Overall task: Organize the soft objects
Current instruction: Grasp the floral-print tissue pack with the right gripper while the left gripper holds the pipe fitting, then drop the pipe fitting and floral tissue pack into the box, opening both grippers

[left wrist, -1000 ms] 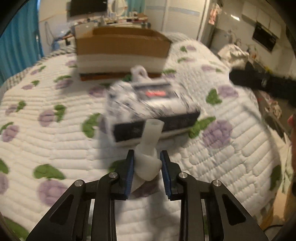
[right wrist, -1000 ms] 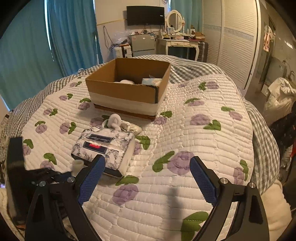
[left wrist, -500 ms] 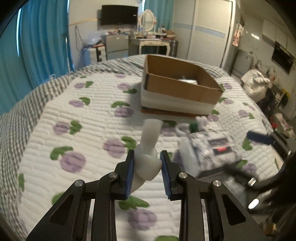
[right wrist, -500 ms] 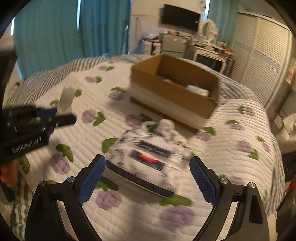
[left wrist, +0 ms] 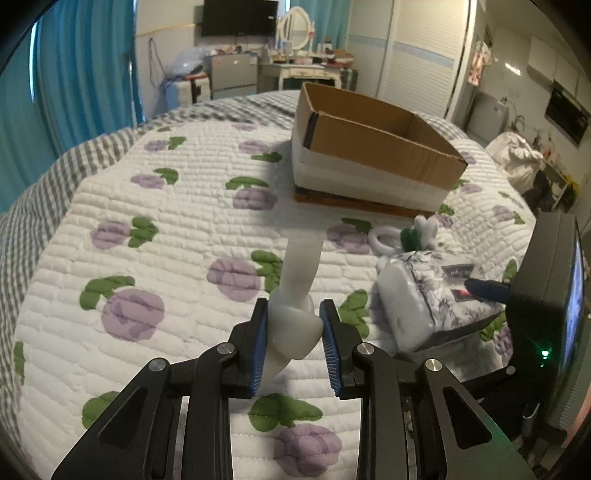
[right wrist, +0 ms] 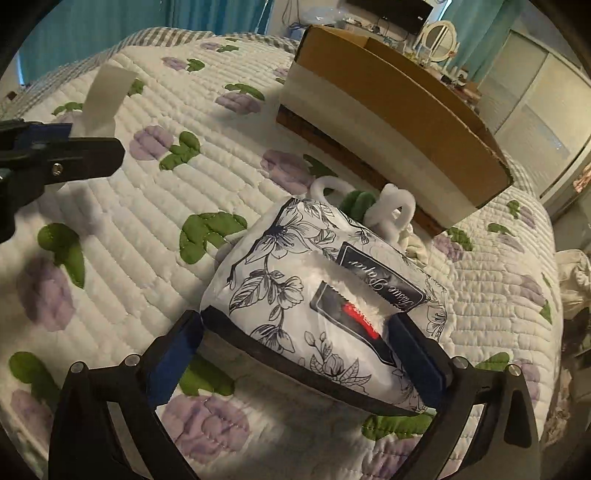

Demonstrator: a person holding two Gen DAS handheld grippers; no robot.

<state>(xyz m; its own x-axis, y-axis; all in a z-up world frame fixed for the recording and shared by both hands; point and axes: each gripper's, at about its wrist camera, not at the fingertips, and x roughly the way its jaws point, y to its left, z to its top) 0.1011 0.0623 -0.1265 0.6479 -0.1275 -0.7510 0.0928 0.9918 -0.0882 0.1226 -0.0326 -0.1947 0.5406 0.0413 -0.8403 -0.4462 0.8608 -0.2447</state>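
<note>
My left gripper (left wrist: 293, 345) is shut on a white soft toy (left wrist: 295, 295) and holds it above the quilt; the toy also shows in the right wrist view (right wrist: 105, 98). My right gripper (right wrist: 295, 354) has its pads around the near end of a floral tissue pack (right wrist: 325, 295), which lies on the quilt; the pack also shows in the left wrist view (left wrist: 432, 295). Whether the pads press it I cannot tell. A white and green plush (right wrist: 369, 206) lies behind the pack. A cardboard box (left wrist: 373, 147) stands at the back.
The bed's quilt (left wrist: 147, 258) has purple flowers and green leaves. The box shows in the right wrist view (right wrist: 391, 110) just beyond the plush. Furniture and a TV (left wrist: 240, 16) stand behind the bed.
My right gripper has come down onto the tissue pack, pads now at its sides. My left gripper has swung left and away from the pack, still holding the white toy.
</note>
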